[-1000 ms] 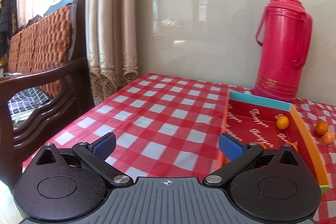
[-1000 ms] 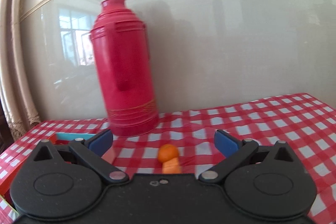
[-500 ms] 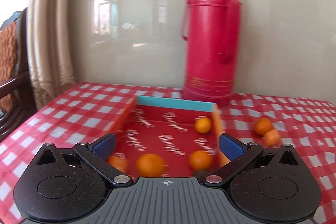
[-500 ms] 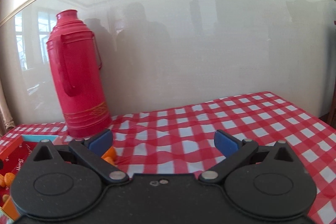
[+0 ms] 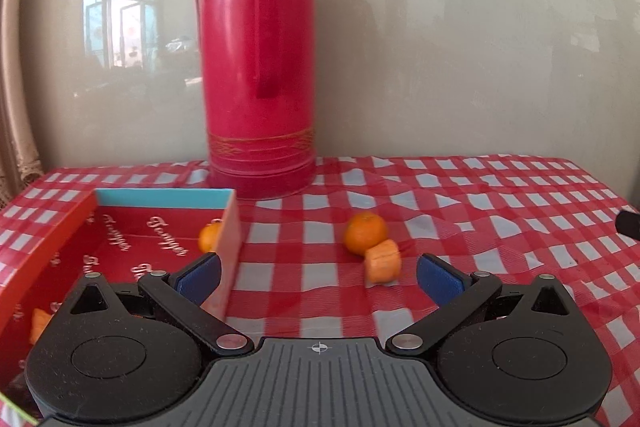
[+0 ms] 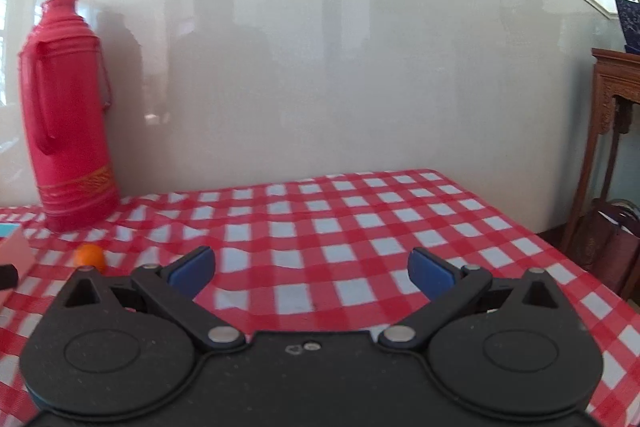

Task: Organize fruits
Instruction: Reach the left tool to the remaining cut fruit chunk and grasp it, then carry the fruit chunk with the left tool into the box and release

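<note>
In the left wrist view an orange tangerine (image 5: 366, 231) and an orange chunk (image 5: 383, 261) lie touching on the checked cloth, just right of a red tray (image 5: 48, 243). One tangerine (image 5: 208, 238) sits inside the tray by its right wall; another orange piece (image 5: 39, 323) shows at the tray's near left. My left gripper (image 5: 318, 277) is open and empty, a little short of the loose fruit. My right gripper (image 6: 311, 269) is open and empty over bare cloth; a tangerine (image 6: 90, 255) lies to its left.
A tall red thermos (image 5: 258, 55) stands at the back against the pale wall; it also shows in the right wrist view (image 6: 64, 111). The tray's corner (image 6: 14, 253) is at the far left. A dark wooden stand (image 6: 612, 147) is beyond the table's right edge.
Both grippers have swung to the right. The left view went from the chair and tray to the loose fruit beside the tray. The right view moved off the fruit towards the table's right side.
</note>
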